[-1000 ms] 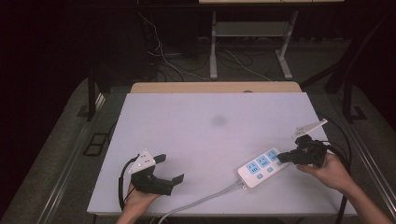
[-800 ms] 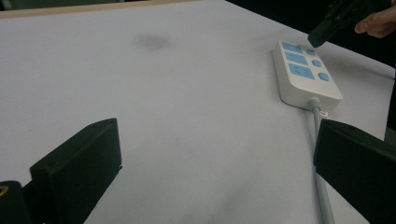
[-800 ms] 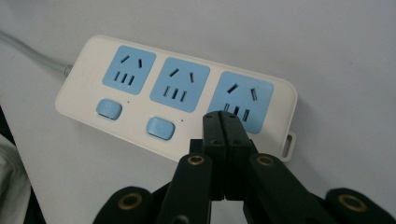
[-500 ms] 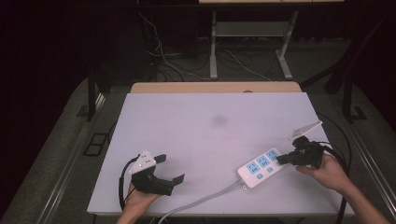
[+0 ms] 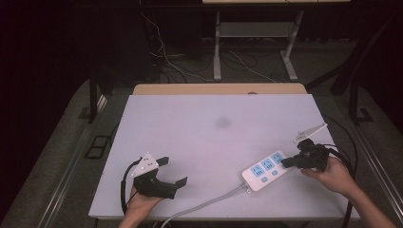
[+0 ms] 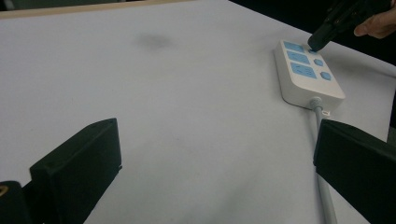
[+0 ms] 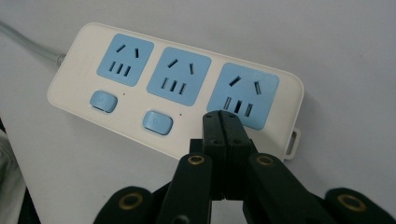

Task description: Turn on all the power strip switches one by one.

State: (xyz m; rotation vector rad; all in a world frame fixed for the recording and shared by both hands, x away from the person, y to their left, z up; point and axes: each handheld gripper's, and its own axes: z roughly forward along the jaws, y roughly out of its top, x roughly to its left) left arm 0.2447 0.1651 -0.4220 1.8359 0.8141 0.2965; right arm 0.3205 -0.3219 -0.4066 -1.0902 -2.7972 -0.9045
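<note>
The right gripper (image 5: 286, 162), black and held in a hand that enters from the lower right of the high view, points leftward and down at the far end of a white plastic power strip with three light-blue sockets and two visible blue switches (image 5: 264, 170). Its jaws are pressed together with nothing between them, and the joined tips (image 7: 220, 122) rest on the strip's top face just below the socket farthest from the cord, where a third switch would sit. In the left gripper view that same tip (image 6: 316, 43) comes down on the strip's far end (image 6: 306, 70), with fingers of the hand behind it.

The strip lies flat and slanted near the right front part of the white table top (image 5: 204, 137); its grey cable (image 5: 209, 204) runs off toward the front edge.

The left gripper (image 5: 172, 172) lies low over the table's left front corner, the hand beneath it palm-up with the wrist at the table edge. Its jaws stand wide apart, empty, aimed across the table toward the strip, well apart from it.

No brand, label or lettering can be read on the strip or the grippers
</note>
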